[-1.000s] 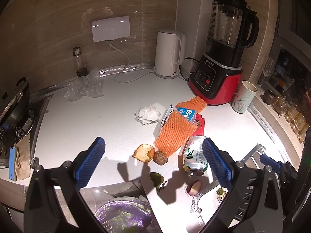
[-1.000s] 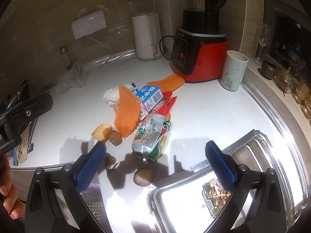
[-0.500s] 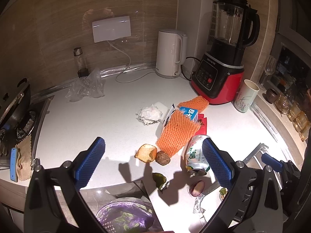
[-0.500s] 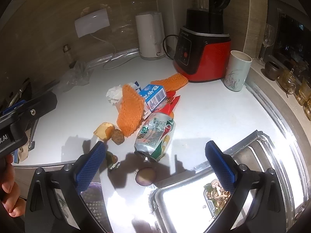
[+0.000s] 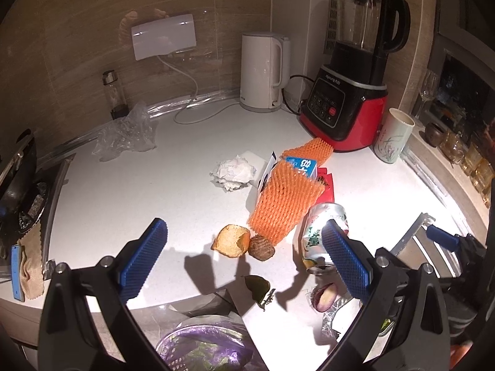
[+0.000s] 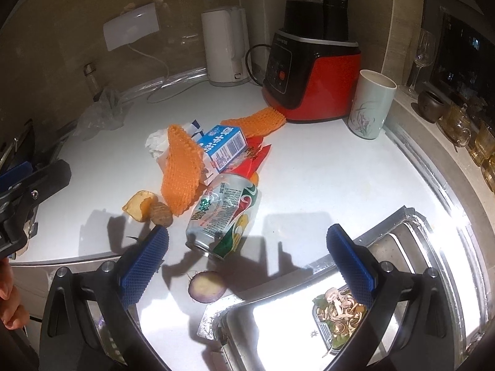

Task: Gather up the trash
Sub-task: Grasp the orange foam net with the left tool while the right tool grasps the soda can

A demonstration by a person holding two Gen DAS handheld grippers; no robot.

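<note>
Grippers both hang above the white counter [image 6: 324,170] with nothing between their blue pads: the left gripper [image 5: 244,259] is spread wide, and so is the right gripper [image 6: 247,259]. Nearest the right one lies a purple vegetable slice [image 6: 206,287], then a tipped drink can [image 6: 224,213]. Beyond are an orange peel [image 5: 231,240], orange foam netting [image 5: 283,202], a blue milk carton [image 6: 224,148] and crumpled tissue [image 5: 232,171].

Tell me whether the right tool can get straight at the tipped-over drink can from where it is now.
Probably yes. The right tool is open and empty, and the drink can lies on its side just ahead between its fingers. Nothing covers the can; only the orange foam net touches its far side.
</note>
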